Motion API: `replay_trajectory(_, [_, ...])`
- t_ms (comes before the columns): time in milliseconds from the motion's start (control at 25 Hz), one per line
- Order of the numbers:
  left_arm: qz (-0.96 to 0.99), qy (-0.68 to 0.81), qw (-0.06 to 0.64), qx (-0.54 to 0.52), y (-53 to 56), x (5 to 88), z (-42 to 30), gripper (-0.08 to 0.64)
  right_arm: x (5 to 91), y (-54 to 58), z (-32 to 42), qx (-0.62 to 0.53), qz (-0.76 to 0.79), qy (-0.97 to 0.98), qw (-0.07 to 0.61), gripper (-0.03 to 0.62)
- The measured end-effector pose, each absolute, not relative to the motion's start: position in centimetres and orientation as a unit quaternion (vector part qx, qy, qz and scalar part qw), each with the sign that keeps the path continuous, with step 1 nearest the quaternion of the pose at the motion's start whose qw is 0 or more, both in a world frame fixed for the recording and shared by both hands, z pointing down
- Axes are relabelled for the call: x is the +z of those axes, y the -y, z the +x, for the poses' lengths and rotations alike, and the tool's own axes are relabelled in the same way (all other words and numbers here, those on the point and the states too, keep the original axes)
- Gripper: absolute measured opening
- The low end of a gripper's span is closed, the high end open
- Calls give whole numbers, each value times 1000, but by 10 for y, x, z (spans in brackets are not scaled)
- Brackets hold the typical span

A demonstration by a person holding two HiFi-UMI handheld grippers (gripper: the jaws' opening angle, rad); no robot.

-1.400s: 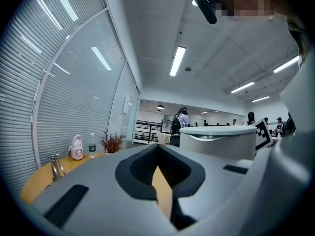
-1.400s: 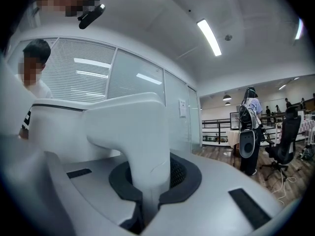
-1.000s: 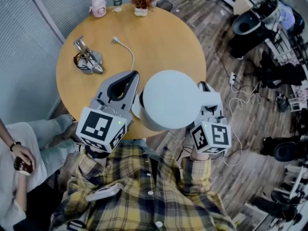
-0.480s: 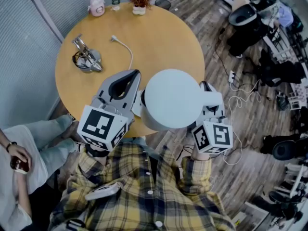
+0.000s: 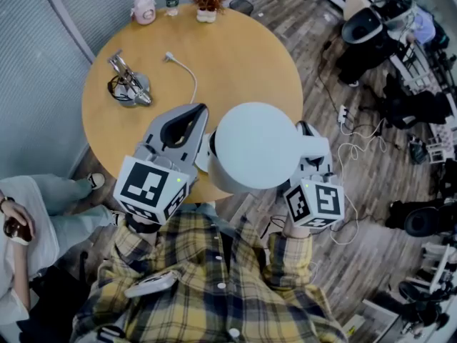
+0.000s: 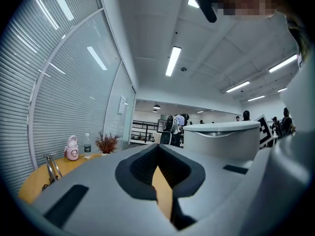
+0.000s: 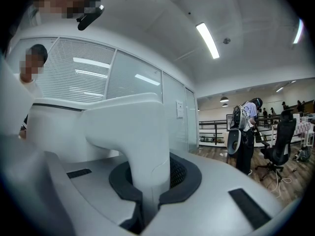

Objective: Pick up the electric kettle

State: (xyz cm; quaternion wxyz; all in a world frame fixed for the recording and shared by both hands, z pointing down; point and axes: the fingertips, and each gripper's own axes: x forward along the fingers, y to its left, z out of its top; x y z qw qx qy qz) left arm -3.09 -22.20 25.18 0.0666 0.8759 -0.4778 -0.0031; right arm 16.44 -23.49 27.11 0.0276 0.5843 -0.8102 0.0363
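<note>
Electric kettle (image 5: 253,148), white and seen from above by its round lid, hangs at the centre of the head view over the near rim of the round wooden surface (image 5: 235,56), held up off it. The right tongs (image 5: 303,131) point level toward the top of the frame and are clamped tight on the kettle's handle (image 7: 142,141), which stands upright in the dark hollow between the pads. The marker cube sits nearest the person, over a plaid-sleeved arm at lower right. The left tongs (image 5: 193,120) lie level just beside the kettle's left flank, angled slightly toward it. Their jaws are drawn together to a thin slit with nothing between them, and that arm is tucked in close at lower left.
</note>
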Motion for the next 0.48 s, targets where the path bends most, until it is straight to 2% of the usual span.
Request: replay_trajectory(480, [877, 476, 64, -1, 216, 250, -35, 3, 269, 231, 161, 40, 585, 810, 31, 35])
